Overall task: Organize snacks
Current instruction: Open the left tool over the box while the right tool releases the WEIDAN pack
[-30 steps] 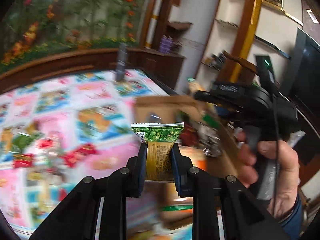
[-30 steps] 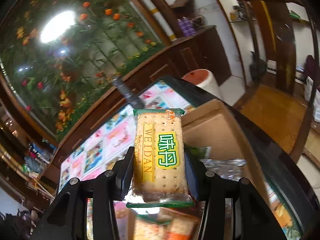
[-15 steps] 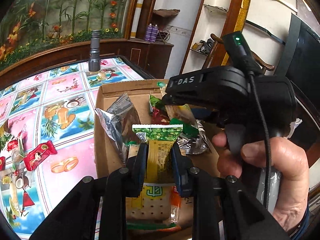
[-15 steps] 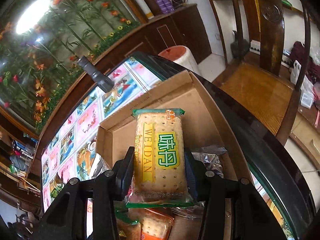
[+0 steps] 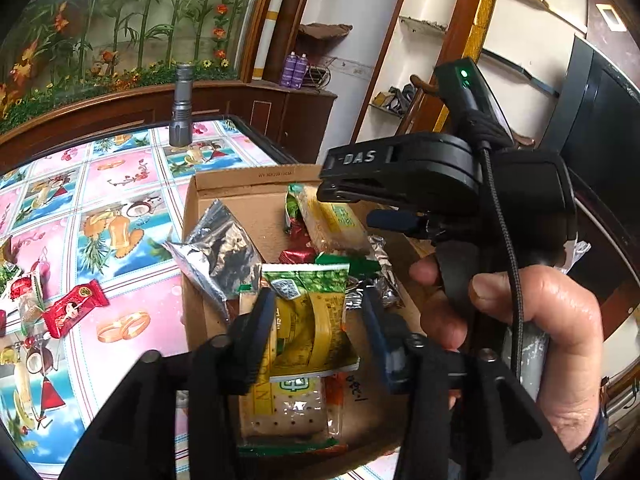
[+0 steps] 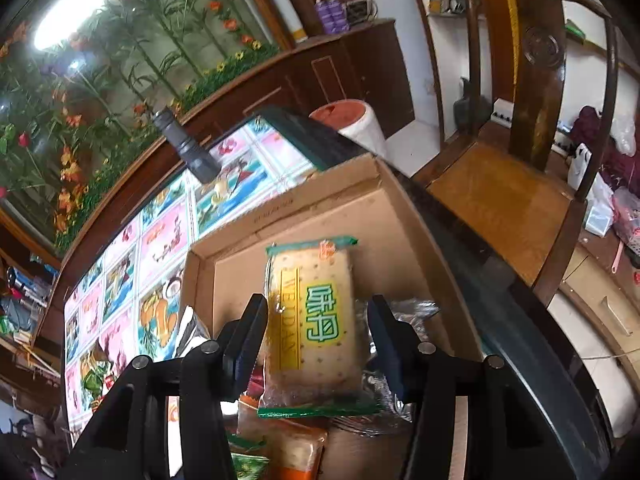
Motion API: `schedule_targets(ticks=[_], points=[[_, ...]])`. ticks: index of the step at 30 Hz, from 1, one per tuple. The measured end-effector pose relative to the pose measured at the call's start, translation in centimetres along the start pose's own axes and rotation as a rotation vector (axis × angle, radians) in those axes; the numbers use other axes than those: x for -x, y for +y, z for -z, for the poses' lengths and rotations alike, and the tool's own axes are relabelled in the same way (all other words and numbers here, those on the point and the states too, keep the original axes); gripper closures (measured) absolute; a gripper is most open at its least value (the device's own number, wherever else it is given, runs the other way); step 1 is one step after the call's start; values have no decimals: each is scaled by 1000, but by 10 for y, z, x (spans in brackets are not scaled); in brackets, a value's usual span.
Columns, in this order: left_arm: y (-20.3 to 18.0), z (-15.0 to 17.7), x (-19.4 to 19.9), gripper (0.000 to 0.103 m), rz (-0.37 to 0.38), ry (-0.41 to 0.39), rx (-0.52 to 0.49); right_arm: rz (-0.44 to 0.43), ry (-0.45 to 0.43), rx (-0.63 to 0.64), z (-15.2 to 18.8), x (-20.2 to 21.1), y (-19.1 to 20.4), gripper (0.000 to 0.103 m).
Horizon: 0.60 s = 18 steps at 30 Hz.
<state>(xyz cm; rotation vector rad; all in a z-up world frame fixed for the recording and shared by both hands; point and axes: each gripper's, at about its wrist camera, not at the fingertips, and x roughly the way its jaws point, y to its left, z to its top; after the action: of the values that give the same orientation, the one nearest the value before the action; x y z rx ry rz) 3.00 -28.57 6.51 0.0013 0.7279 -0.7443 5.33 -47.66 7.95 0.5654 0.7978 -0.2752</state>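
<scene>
Both grippers hang over an open cardboard box with several snack packs inside. My left gripper is open; a green-and-yellow snack packet sits loose between its spread fingers, above a cracker pack in the box. My right gripper is open too; a yellow WEIDAN cracker pack lies tilted between its fingers with gaps on both sides, over the box. The right gripper's body shows in the left wrist view, held by a hand.
A silver foil bag leans in the box's left side. Red candy packs lie on the patterned tablecloth to the left. A grey flashlight stands at the table's far edge. A wooden chair stands right of the table.
Both grippers were shut on their packs over the box half a second ago; both have opened, and each pack now sits loose and lower between the fingers.
</scene>
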Motion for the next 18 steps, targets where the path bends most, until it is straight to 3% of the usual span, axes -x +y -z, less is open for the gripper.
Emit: schedule_targets(ticks=[5,11,15,18], points=[[3,-4,17,53,10,-30,4,-5,-67,-17,-3,12,-1,45],[24,-7,45,49,-7,-71,31,-97,-152,35,1,28,19,45],[57,-6,65,49,-63,-85,71,-193,-160,139,12,31,48,45],[101,-3,85,49,-156,-97,124,-263,-127,217,23,26,72,45]])
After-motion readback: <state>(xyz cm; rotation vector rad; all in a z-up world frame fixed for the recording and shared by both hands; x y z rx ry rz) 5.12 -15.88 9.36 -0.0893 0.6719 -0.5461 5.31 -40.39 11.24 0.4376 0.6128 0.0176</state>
